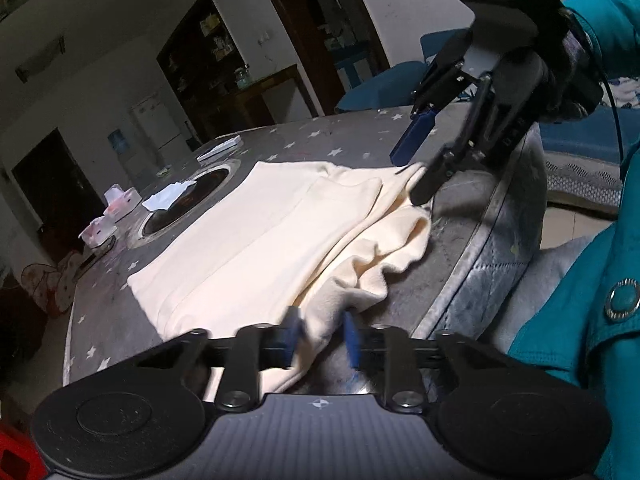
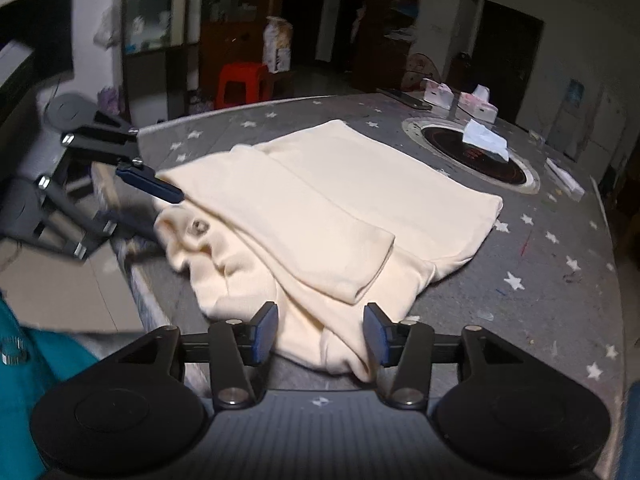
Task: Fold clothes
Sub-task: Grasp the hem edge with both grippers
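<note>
Cream garment [image 2: 320,208], partly folded with a sleeve or panel laid across its body, lies on the grey star-printed surface [image 2: 540,280], filling the middle of both views and bunching into wrinkles at the edge nearest the person. Two small pink-and-white boxes [image 2: 460,98] stand at the far side of the surface in the upper right of the right wrist view; what they hold cannot be made out. A round dark inset [image 2: 476,156] in the surface carries a crumpled white tissue [image 2: 486,138], just beyond the far corner of the garment. In the left wrist view the left hand-held gripper [image 1: 320,334] sits at the bottom centre with its blue pads narrowly apart and a fold of the cream cloth running between them; whether the pads actually pinch the cloth cannot be told. In the right wrist view the right hand-held gripper [image 2: 322,334] stands wider, its two blue pads straddling the near hem of the garment, apart from the cloth on both sides. The left wrist view also shows that gripper from outside in the upper right, its tips at the garment's near corner, beside a teal sleeve [image 1: 600,20]. A red plastic stool [image 2: 242,82] stands on the floor behind the surface, in the upper left centre of the right wrist view, before dark shelving.
</note>
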Demonstrator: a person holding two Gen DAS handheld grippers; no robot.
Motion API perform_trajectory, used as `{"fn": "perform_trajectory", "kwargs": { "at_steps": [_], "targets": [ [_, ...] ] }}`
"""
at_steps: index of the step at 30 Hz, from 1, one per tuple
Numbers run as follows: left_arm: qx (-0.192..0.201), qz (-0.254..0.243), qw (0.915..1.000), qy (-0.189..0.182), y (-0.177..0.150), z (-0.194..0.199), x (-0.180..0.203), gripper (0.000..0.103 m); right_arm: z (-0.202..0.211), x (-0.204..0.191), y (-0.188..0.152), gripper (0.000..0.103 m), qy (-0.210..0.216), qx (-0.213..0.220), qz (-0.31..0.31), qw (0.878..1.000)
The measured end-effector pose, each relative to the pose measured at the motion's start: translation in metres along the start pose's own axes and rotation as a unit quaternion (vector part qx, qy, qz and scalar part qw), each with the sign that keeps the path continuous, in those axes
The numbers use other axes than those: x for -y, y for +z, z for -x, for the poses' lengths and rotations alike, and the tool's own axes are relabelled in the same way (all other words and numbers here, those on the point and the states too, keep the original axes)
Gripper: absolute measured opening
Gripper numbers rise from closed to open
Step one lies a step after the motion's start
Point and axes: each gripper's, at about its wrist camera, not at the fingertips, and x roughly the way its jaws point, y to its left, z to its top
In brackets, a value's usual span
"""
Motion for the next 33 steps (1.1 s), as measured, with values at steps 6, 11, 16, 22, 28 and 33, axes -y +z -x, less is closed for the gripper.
{"fn": "perform_trajectory", "kwargs": {
  "at_steps": [6, 11, 16, 22, 28, 33],
  "targets": [
    [0.022, 0.062, 0.9978, 0.004, 0.014, -0.001, -0.027, 0.008, 0.002, -0.015, -0.005, 0.061, 0.005, 0.010, 0.070, 0.997],
    [0.029, 0.123, 0.9919, -0.005, 0.023, -0.012, -0.053, 0.008, -0.010, -0.024, -0.002, 0.061, 0.013, 0.040, 0.101, 0.994],
    [0.025, 0.149, 0.9885, -0.012, 0.022, -0.017, -0.063, 0.008, -0.029, -0.025, 0.005, 0.048, 0.015, 0.055, 0.105, 0.993],
    [0.020, 0.130, 0.9913, -0.008, 0.010, -0.005, -0.054, 0.021, -0.040, 0.002, 0.020, 0.016, 0.069, 0.031, 0.015, 0.997],
    [0.007, 0.083, 0.9964, 0.016, -0.003, 0.003, -0.038, 0.045, -0.035, 0.018, 0.031, 0.015, 0.083, 0.033, -0.026, 0.996],
    [-0.018, 0.047, 0.9981, 0.035, -0.010, -0.005, -0.030, 0.040, -0.035, 0.017, 0.032, 0.014, 0.078, 0.034, -0.025, 0.996]
  ]
}}
